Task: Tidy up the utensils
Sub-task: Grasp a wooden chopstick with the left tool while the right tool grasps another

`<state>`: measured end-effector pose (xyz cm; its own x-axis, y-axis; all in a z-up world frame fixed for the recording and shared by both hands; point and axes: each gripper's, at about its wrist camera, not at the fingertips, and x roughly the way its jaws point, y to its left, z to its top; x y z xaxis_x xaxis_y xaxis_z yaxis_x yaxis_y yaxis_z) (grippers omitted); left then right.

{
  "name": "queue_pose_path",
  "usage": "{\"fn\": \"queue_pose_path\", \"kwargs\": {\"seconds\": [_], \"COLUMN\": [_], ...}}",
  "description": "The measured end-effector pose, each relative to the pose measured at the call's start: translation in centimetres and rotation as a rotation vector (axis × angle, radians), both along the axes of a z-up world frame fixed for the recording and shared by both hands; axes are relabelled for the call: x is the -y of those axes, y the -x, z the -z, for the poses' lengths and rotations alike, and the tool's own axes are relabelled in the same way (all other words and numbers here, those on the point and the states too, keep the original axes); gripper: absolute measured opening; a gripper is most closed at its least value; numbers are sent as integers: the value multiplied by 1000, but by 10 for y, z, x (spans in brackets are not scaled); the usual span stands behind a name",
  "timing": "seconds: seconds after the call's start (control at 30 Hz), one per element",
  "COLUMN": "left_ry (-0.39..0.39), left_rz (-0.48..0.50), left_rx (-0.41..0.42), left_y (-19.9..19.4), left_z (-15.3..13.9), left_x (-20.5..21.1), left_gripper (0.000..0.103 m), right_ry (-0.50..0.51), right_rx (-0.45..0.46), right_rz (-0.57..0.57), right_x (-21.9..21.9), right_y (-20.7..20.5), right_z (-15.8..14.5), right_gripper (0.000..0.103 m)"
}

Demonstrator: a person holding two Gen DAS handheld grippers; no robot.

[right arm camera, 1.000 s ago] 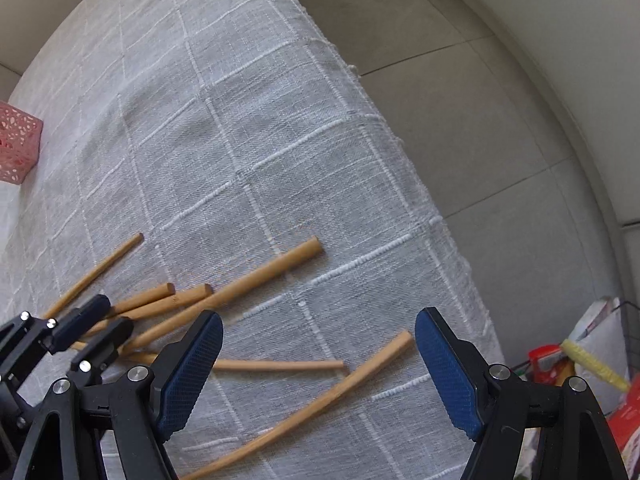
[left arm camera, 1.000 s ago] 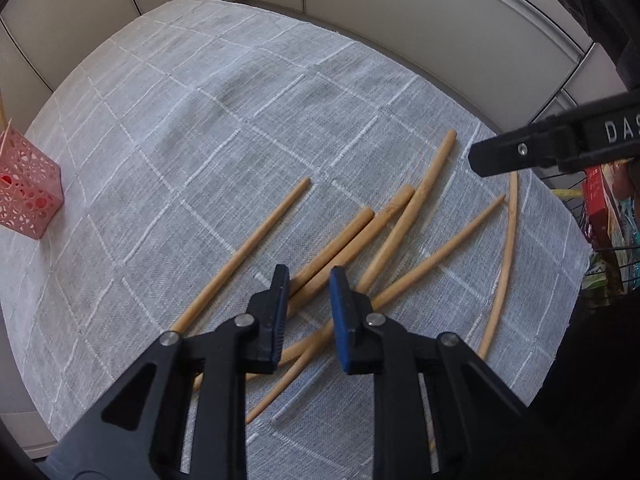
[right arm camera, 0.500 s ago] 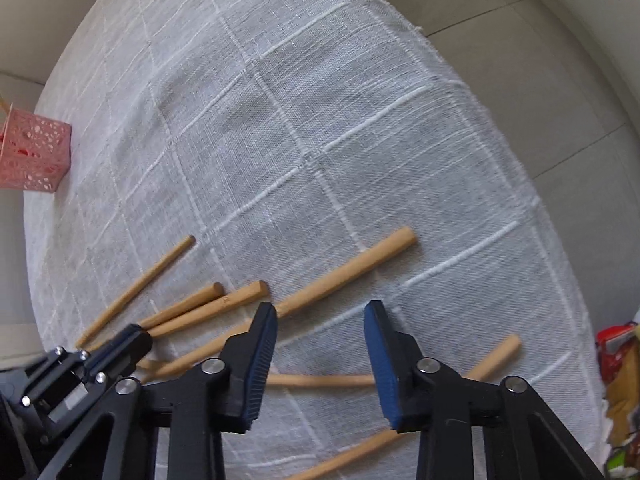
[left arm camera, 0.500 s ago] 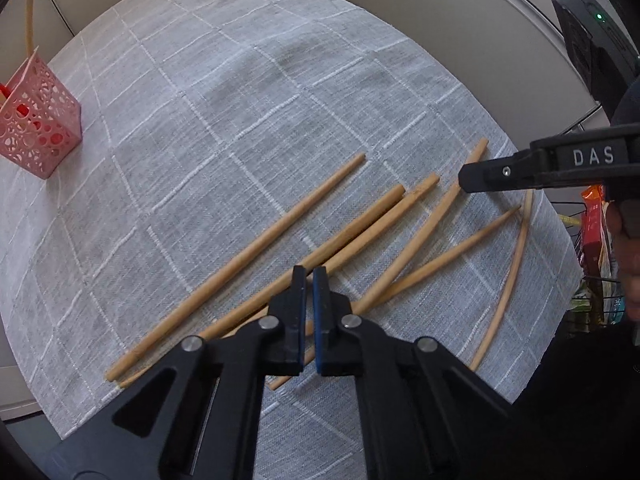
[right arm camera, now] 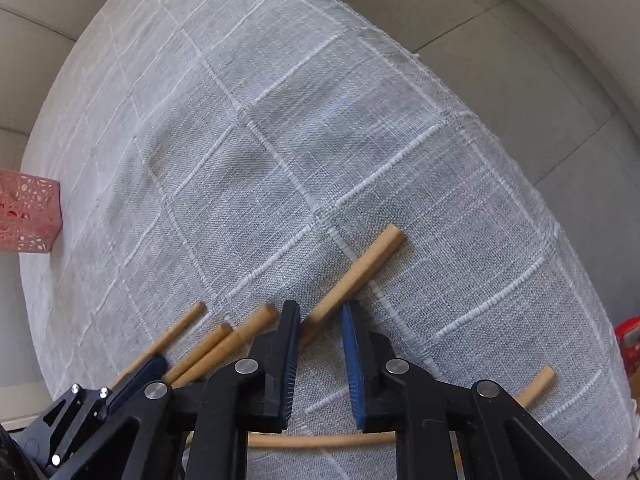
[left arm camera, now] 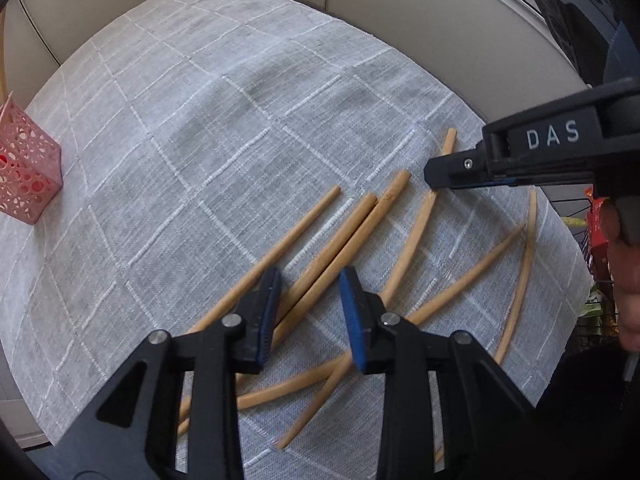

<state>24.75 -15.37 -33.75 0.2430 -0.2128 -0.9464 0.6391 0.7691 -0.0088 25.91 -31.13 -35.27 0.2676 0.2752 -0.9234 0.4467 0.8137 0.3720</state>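
On tablecloth point(left arm camera: 208, 128), chopsticks point(left arm camera: 352, 236) diagonal, fanned.

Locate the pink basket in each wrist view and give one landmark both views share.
Left wrist: pink basket at the left edge, mid-height, on the cloth.
Right wrist: pink basket at the left edge, mid-height, cut off by the frame.
Shared landmark: the scattered chopsticks.

Round table under a grey woven tablecloth with a white grid pattern point(left arm camera: 208, 112), several loose tan wooden chopsticks point(left arm camera: 352, 240) scattered and partly crossing on its near right portion, pink perforated square utensil holder point(left arm camera: 24, 176) standing at left edge
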Motion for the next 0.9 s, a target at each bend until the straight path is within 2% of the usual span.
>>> {"fn": "queue_pose_path", "kwargs": {"seconds": [0.1, 0.3, 0.43, 0.57, 0.73, 0.9], "left_ry": [-8, -25, 46, 132, 127, 94], "left_rz": [-66, -315, -324, -335, -344, -322], "left_rx": [9, -52, -116, -116, -131, -85], "left_y": [-8, -31, -41, -57, -78, -90], "left_z": [0, 0, -3, -11, 2, 8], "left_x": [-1, -34, -49, -69, -65, -50], "left_gripper": [29, 23, 23, 23, 23, 22], "right_ry": [-3, -29, -20, -13, 17, 44], "right_rx": [28, 60, 68, 56, 45, 40], "right_rz": [-50, -78, -109, -97, -97, -116], "right_x": [-5, -10, -12, -18, -25, -28], "right_y": [-2, -11, -16, -22, -26, -27], "right_z": [1, 3, 2, 3, 2, 1], "right_gripper": [18, 16, 19, 21, 22, 23]}}
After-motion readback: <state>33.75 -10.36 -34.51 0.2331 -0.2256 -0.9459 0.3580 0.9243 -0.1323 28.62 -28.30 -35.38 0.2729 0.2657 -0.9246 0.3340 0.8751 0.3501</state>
